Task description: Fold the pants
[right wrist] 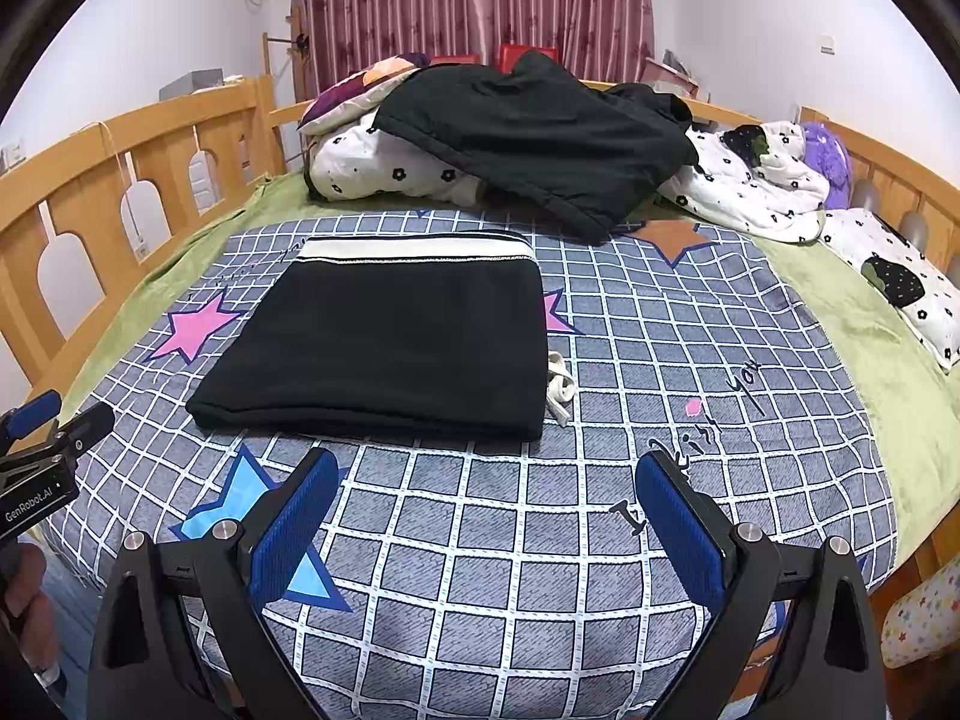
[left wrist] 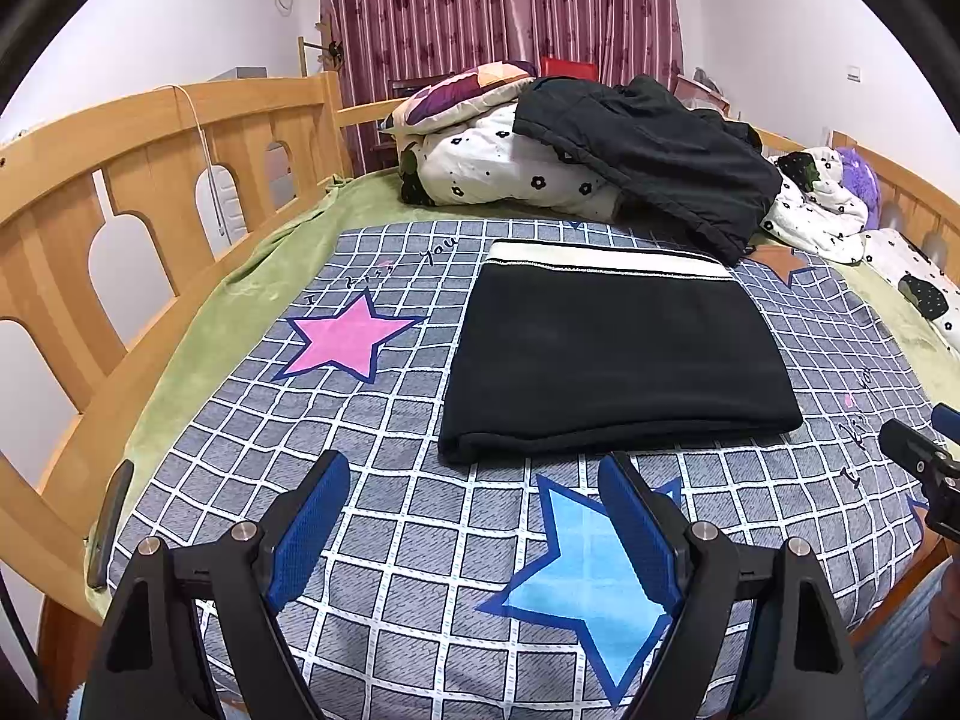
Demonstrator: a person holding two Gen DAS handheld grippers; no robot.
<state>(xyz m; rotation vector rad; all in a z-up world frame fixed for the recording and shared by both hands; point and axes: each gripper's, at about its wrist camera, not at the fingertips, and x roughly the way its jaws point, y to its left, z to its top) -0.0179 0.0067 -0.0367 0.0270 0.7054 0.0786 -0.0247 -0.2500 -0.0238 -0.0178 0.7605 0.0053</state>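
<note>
— Both grippers are right up close, aren't they? Are they holding anything?

— No. The left gripper [left wrist: 474,489] has its blue pads spread wide, with only the blanket showing between them. The right gripper [right wrist: 486,489] is spread wide too, and nothing is between its pads either. Both hang over the near end of the bed, just short of the pants.

— What is the biggest thing you see?

— The wooden bed [left wrist: 138,138], with cut-out rails along its sides. A green sheet [left wrist: 198,324] covers it, and on top of that lies a grey checked blanket [right wrist: 690,348] with pink and blue stars.

— And where are the pants?

— The black pants [left wrist: 612,354] lie flat in the middle of the blanket, folded into a neat rectangle. Their white waistband [left wrist: 606,258] is on the far side, away from the grippers. The thick folded edge is on the near side.

— What is behind them?

— A pile of bedding with little black flowers [right wrist: 384,168] sits at the far end. A heap of dark clothes [right wrist: 540,138] is thrown over it and hangs down onto the blanket.

— Anything small?

— Yes. A little white bit of cloth [right wrist: 561,387] pokes out at the right edge of the pants, touching them. I cannot tell what it is. A purple fuzzy toy [right wrist: 831,162] rests by the right rail.
</note>
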